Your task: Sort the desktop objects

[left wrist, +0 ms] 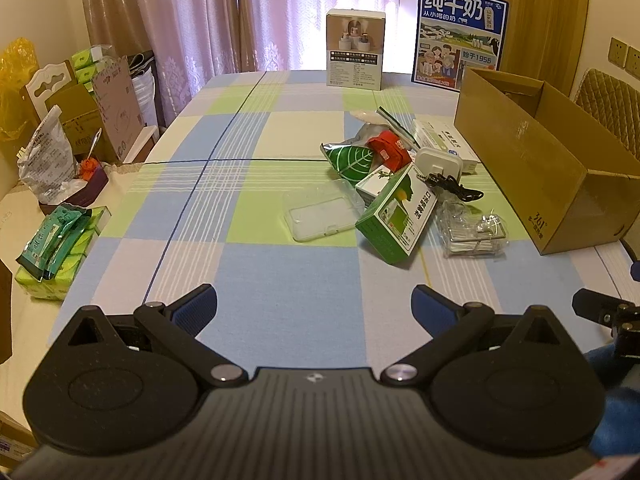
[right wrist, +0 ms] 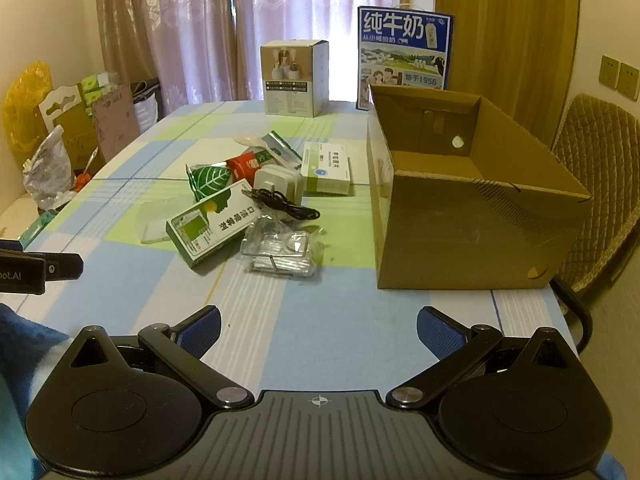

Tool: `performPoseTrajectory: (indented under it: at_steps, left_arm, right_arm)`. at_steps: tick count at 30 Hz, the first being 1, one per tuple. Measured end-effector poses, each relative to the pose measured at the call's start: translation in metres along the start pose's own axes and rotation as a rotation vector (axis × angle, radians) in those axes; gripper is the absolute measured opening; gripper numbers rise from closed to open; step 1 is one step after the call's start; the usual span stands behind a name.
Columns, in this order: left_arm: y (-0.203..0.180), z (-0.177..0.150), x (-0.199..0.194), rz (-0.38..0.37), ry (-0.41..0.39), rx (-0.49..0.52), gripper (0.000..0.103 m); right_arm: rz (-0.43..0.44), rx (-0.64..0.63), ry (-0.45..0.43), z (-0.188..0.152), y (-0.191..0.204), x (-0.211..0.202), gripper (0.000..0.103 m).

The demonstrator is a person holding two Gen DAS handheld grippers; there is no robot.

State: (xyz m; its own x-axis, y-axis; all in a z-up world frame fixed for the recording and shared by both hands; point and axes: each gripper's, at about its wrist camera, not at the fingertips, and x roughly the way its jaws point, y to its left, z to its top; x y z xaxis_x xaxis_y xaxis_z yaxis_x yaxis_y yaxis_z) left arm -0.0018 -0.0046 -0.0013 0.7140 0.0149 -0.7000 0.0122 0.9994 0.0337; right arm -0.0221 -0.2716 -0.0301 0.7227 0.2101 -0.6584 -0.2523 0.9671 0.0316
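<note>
Tongs: left tongs (left wrist: 314, 304) and right tongs (right wrist: 319, 326) both spread, empty, near the surface's front edge.
Pile: mid-surface, beside the carton (right wrist: 464, 200).
Risk: green box (right wrist: 212, 224) leans on the pile; cable (right wrist: 288, 208) may snag and drag neighbours.

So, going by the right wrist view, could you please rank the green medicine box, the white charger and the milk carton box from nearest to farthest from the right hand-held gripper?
1. Green medicine box, nearest to the right hand-held gripper, front left of the pile.
2. White charger, behind it, mid-pile.
3. Milk carton box, farthest, upright at the table's far end behind the cardboard box.
</note>
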Motion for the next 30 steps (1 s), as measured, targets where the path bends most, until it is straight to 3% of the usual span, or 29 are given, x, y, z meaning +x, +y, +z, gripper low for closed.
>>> performPoseTrajectory:
  at_steps: [30]
  left_arm:
    - [0.0012,-0.0002,0.0023,-0.017,0.006,0.003,0.102]
  right_arm:
    - [-0.004,-0.01,0.007,-0.0035,0.0014,0.0067,0.101]
